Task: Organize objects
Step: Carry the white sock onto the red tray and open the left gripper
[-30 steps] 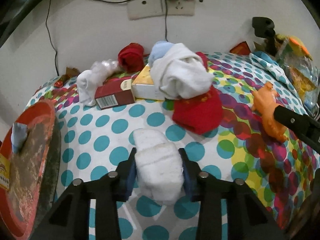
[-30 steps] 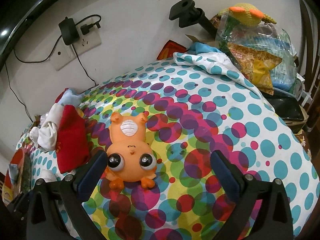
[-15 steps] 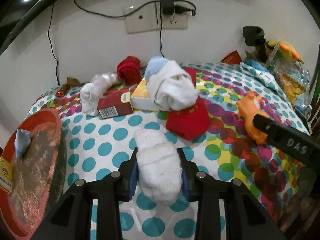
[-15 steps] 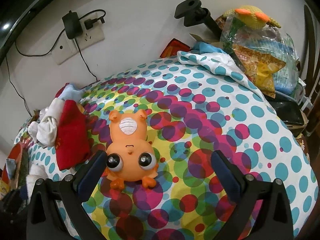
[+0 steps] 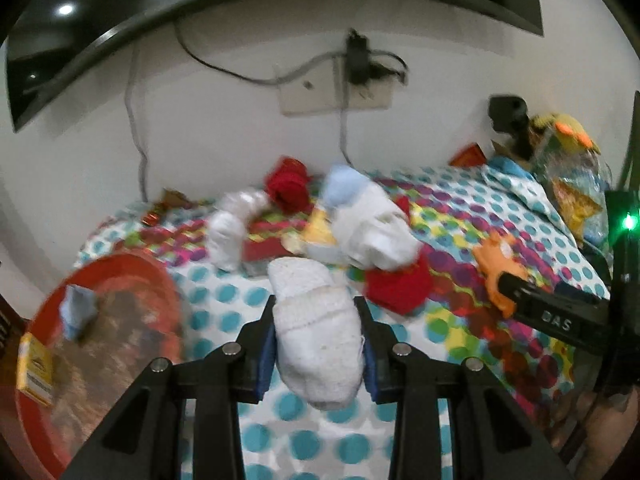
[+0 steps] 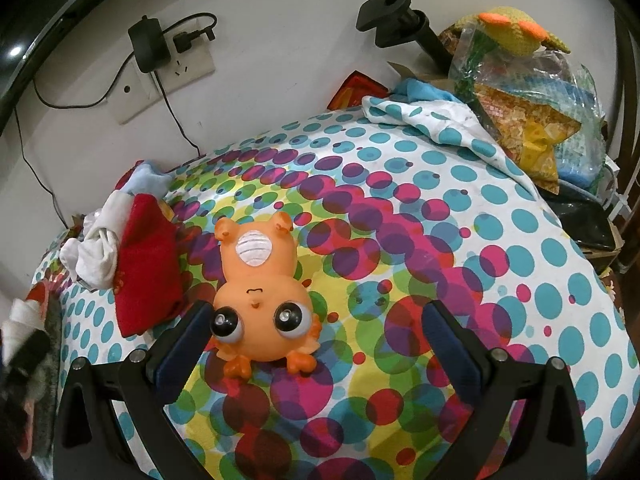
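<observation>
Cloth [image 6: 440, 208] printed with teal, magenta and yellow dots covers the whole surface, smooth in the middle and rumpled into a fold at the far right. A round red tray [image 5: 132, 276] with a worn brown centre sits at the left edge, holding a small blue scrap [image 5: 78, 312] and a yellow pack [image 5: 34, 364]. A crinkled clear bag [image 6: 520, 92] of coloured packets lies at the right under a knitted yellow toy [image 6: 516, 28]. Near the wall sits a soft pile: a bunched white sock [image 5: 372, 228] topped by pale blue fabric [image 5: 340, 188], a flat red sock [image 6: 144, 268], a rolled red sock [image 5: 288, 188], a white bundle [image 5: 228, 240] and flat boxes [image 5: 316, 236] beneath them. The orange frog [image 6: 260, 292], glossy rubber with bulging black eyes, lies belly up between the pile and the table's middle. The right gripper [image 6: 316, 344] stands wide open, its left finger just beside the frog's head, gripping nothing. The left gripper [image 5: 318, 344] is clamped on a fuzzy white rolled sock [image 5: 312, 320], both blue pads pressing its sides, above the cloth in front of the pile. The view is blurred there.
</observation>
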A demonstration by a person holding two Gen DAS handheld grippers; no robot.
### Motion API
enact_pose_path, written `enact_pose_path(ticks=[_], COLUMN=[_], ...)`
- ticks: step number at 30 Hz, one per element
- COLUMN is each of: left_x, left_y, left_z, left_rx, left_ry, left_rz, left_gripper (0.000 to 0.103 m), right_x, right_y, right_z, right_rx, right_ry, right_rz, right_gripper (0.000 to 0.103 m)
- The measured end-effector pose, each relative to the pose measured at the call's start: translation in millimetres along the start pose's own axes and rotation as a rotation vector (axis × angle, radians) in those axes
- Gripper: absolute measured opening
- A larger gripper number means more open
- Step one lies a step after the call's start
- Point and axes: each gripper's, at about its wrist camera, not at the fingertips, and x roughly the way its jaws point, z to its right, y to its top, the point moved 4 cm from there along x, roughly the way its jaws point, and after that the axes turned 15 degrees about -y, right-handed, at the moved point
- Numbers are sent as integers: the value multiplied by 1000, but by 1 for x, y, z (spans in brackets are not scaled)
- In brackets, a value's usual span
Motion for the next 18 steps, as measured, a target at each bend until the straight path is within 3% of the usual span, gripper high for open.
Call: enact_pose_path(ticks=[8, 18], left_x=[-38, -62], left_y=[10, -21], left_z=[-89, -207], left_rx=[-63, -239], left_ry=[130, 268], left_rz=[40, -12], left_gripper=[35, 35], right_x=[-1, 0], right_y=[-1, 0], right_z=[-3, -3], right_rx=[-11, -8], right_ry=[4, 11], right_rz=[-6, -12], right_gripper=[102, 102])
